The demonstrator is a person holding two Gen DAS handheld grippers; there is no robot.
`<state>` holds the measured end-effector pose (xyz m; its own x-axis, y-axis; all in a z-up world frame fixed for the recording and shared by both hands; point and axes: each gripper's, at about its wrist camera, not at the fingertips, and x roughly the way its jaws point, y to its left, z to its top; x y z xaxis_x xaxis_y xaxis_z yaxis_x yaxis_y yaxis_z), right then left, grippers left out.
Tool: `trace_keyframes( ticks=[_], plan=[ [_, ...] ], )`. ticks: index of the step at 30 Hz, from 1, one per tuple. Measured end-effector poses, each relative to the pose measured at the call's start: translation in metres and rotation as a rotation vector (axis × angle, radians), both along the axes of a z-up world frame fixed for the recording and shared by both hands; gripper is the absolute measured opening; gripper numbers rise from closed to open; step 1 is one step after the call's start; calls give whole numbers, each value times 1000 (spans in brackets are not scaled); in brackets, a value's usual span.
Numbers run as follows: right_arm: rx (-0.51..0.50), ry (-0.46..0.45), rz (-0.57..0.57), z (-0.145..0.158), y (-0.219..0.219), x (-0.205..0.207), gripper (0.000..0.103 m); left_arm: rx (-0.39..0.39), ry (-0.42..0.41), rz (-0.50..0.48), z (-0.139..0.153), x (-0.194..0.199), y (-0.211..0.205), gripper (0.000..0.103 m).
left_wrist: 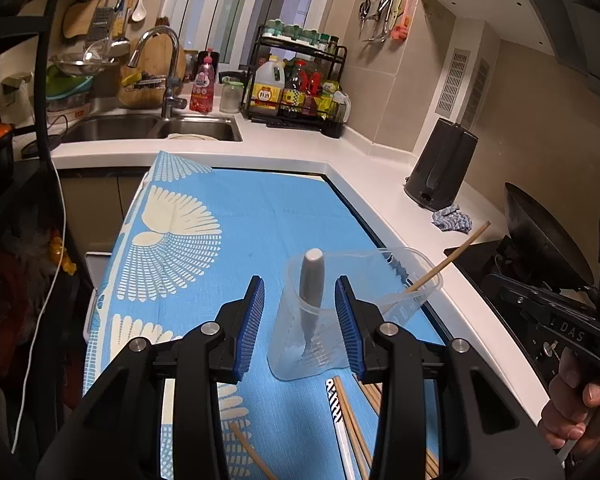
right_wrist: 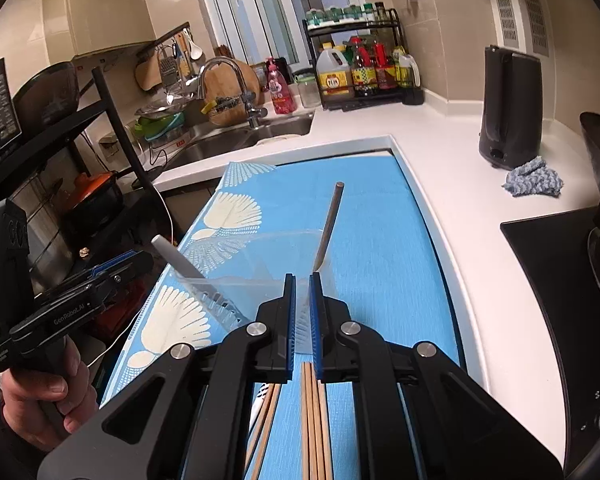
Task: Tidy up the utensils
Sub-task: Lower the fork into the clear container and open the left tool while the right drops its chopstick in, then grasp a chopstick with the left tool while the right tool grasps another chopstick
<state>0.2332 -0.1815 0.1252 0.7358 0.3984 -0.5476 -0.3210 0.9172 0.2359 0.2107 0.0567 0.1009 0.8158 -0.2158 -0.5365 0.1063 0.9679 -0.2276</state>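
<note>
A clear plastic cup [left_wrist: 292,344] stands on the blue patterned mat [left_wrist: 260,220]. In it lean a grey-handled utensil [left_wrist: 312,280] and one wooden chopstick [left_wrist: 448,262]. My left gripper [left_wrist: 300,284] is open with the cup between its pads; a gap shows at the left pad. In the right wrist view my right gripper [right_wrist: 302,276] is shut to a narrow slit at the cup's [right_wrist: 252,264] near rim. The chopstick [right_wrist: 328,224] rises just beyond its fingertips; contact cannot be told. Several loose chopsticks [right_wrist: 314,420] lie on the mat under both grippers.
White counter [right_wrist: 460,184] borders the mat on the right, with a black upright container [right_wrist: 508,112], a blue cloth [right_wrist: 534,178] and a dark stove top [right_wrist: 548,280]. A sink [left_wrist: 148,128] and bottle rack [left_wrist: 300,80] sit at the back. A black shelf [right_wrist: 60,152] stands left.
</note>
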Motion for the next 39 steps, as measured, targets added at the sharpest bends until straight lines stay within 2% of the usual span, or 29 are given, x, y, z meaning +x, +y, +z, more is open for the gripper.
trace_keyframes(
  ticks=[4, 8, 14, 17, 21, 28, 33, 39],
  plan=[
    [-3, -98, -44, 3, -9, -40, 9, 37, -26, 16, 0, -32, -9, 42],
    [-36, -164, -76, -9, -15, -85, 10, 79, -51, 30, -7, -66, -19, 43],
    [-59, -172, -103, -37, -25, -137, 10, 113, -45, 53, -35, -114, -34, 44],
    [-56, -139, -116, -56, -31, -154, 10, 111, -18, 58, -50, -136, -41, 44],
    [-70, -100, -118, -73, -35, -172, 11, 120, -26, 66, -61, -158, -49, 44],
    [-144, -81, -104, -101, -37, -183, 12, 92, -14, 167, -94, -188, -58, 44],
    [-155, -33, -113, -124, -44, -174, 12, 112, 10, 137, -124, -205, -77, 44],
    [-165, 31, -71, -145, -37, -161, 13, 125, 62, 130, -146, -200, -81, 44]
  ],
)
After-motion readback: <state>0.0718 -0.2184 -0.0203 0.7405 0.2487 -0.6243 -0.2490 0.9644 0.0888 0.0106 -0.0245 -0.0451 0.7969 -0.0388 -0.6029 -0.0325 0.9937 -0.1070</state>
